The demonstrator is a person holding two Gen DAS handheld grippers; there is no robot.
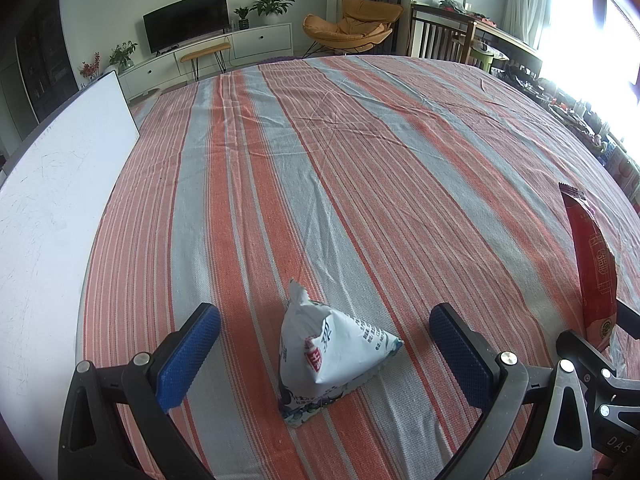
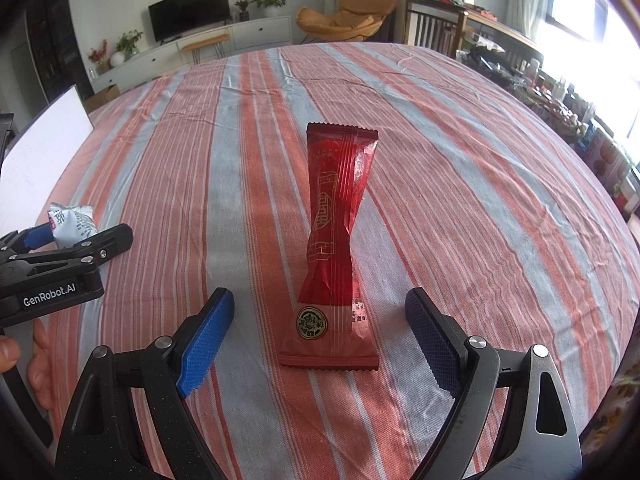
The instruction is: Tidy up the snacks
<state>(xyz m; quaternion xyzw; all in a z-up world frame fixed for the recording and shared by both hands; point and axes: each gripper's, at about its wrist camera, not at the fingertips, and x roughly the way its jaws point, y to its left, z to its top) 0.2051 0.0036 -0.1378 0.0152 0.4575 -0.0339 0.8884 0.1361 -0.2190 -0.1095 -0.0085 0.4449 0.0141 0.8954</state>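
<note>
Left wrist view: the left gripper (image 1: 324,344) is held low over the striped tablecloth (image 1: 360,160), its jaws spread wide and holding nothing. A white snack packet (image 1: 332,356), puffed into a pyramid shape, sits on the cloth between the two blue pads (image 1: 188,356) without touching either (a clear gap shows on each side). At 3 o'clock in this view a red snack bar (image 1: 592,264) lies lengthwise on the cloth, its near end partly hidden behind the black frame of the other tool. A white board (image 1: 52,208) lies at 9 o'clock beside the cloth.

Right wrist view: the right gripper (image 2: 320,336) is likewise held low and level, jaws wide apart and empty. The red snack bar (image 2: 340,240) lies flat on the cloth, its near sealed end between the pads (image 2: 208,340) and its far end pointing to 12 o'clock; it touches neither pad. At 9 o'clock the left gripper (image 2: 68,240) appears from the side, with the white snack packet (image 2: 72,220) between its fingers, and part of a hand (image 2: 28,360) shows at 8 o'clock behind its black body.

Containers: a white board (image 2: 44,152) is the only flat receiving surface in sight, at 10 o'clock, and nothing rests on it. A television (image 2: 190,10) and an orange chair (image 2: 344,16) stand at 12 o'clock beyond the table.
</note>
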